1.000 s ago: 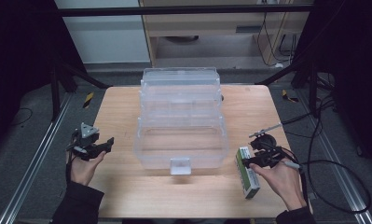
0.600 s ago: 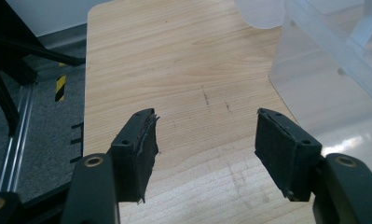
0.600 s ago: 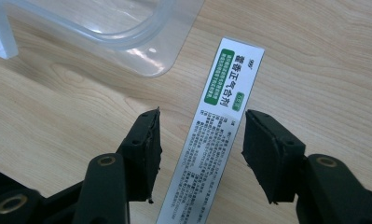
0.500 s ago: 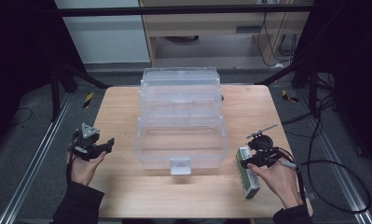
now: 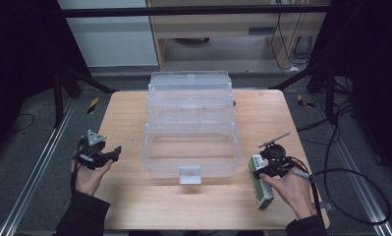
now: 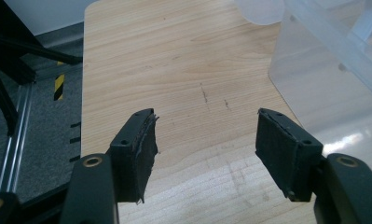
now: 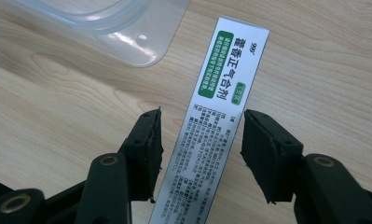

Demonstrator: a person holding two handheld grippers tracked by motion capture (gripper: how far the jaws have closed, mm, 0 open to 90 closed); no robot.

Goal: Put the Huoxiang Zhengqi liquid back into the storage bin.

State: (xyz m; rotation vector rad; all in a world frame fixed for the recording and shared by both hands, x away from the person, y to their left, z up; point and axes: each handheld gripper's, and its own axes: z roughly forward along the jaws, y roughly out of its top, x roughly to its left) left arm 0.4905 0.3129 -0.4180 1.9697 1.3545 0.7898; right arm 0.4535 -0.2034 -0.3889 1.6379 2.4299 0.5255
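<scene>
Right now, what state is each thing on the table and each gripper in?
Clear plastic organizer box: open, tiers stepped back, looks empty.
Green-and-white carton: flat on the table, between the right jaws, not gripped.
Right gripper: jaws open, straddling the carton.
Left gripper: jaws open, nothing between them.

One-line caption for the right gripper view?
Right gripper straddles a white-and-green printed carton lying on the wooden table, jaws not yet touching it.

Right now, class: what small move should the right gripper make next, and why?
Probably close the right gripper on the white-and-green box: the box lies flat on the table between its jaws, which stand a little off each side.
</scene>
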